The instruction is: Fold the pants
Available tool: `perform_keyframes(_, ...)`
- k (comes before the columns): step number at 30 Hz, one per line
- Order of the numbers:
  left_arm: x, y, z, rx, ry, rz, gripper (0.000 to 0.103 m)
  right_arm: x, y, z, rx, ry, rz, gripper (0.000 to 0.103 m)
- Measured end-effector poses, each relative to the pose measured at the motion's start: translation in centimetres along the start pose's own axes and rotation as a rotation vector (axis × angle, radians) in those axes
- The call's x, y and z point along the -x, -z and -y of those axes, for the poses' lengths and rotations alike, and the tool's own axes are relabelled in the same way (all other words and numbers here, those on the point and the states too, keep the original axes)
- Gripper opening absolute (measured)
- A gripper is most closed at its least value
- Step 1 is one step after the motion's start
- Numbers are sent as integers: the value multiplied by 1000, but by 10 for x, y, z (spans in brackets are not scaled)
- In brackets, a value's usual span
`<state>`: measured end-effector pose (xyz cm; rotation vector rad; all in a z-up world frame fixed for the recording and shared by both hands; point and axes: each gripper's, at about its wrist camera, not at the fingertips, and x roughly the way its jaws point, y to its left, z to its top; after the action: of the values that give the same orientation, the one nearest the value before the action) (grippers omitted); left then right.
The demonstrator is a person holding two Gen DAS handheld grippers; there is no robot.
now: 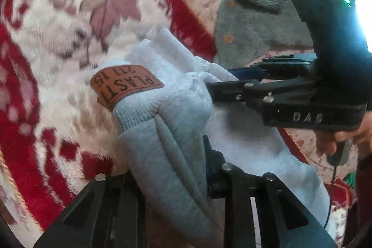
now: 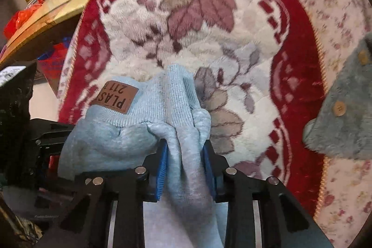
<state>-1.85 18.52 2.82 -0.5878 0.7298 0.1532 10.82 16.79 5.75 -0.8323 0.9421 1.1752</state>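
Note:
Light grey sweatpants (image 1: 167, 131) with a ribbed waistband and a brown leather patch (image 1: 125, 85) are bunched above a blanket. My left gripper (image 1: 172, 166) is shut on a thick fold of the pants just below the waistband; its left finger is hidden by cloth. My right gripper (image 1: 209, 85) comes in from the right and pinches the waistband edge. In the right wrist view the pants (image 2: 139, 113) run between the blue pads (image 2: 162, 162), and my right gripper (image 2: 186, 155) is shut on that gathered cloth. The patch (image 2: 116, 97) sits to the left.
A red and white flowered plush blanket (image 2: 209, 27) lies under the pants on a floral sheet (image 2: 337, 15). A grey fluffy garment with wooden buttons (image 2: 344, 113) lies at the right. A wooden tabletop (image 2: 46, 13) with toys stands at the left. A hand (image 1: 337, 141) holds the right gripper's handle.

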Motion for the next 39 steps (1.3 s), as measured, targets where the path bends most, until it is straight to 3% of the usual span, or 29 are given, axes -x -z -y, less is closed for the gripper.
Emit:
perform_keyframes(8, 62, 10, 87, -258, -78, 196, 23, 96, 26, -12, 16, 71, 136, 32)
perform_keyframes(13, 81, 40, 149, -416, -67, 257, 23, 154, 79, -11, -55, 128, 190, 32)
perform_keyframes(17, 77, 75, 194, -509, -11, 231, 23, 183, 141, -9, -157, 166, 205, 31)
perform_keyframes(20, 60, 109, 224, -582, 23, 179, 23, 190, 206, 1, -319, 167, 212, 29)
perform_keyframes(25, 30, 169, 245, -747, -19, 115, 23, 167, 309, 20, -669, 190, 183, 29)
perform_keyframes(28, 21, 194, 249, -846, -74, 101, 25, 170, 348, 24, -812, 206, 174, 30)
perform_keyframes(30, 24, 196, 248, -855, -72, 104, 31, 185, 366, 20, -861, 258, 198, 33)
perform_keyframes(33, 31, 196, 245, -839, -27, 73, 55, 212, 383, 14, -949, 306, 268, 63)
perform_keyframes(34, 33, 197, 246, -839, -30, 74, 56, 222, 387, 12, -980, 303, 311, 72)
perform_keyframes(35, 37, 198, 247, -842, -29, 77, 57, 228, 389, 9, -996, 292, 341, 72)
perform_keyframes(37, 51, 201, 246, -841, 33, 85, 76, 240, 390, 5, -1036, 259, 412, 72)
perform_keyframes(39, 68, 205, 246, -848, 79, 130, 84, 246, 387, -3, -1045, 210, 458, 73)
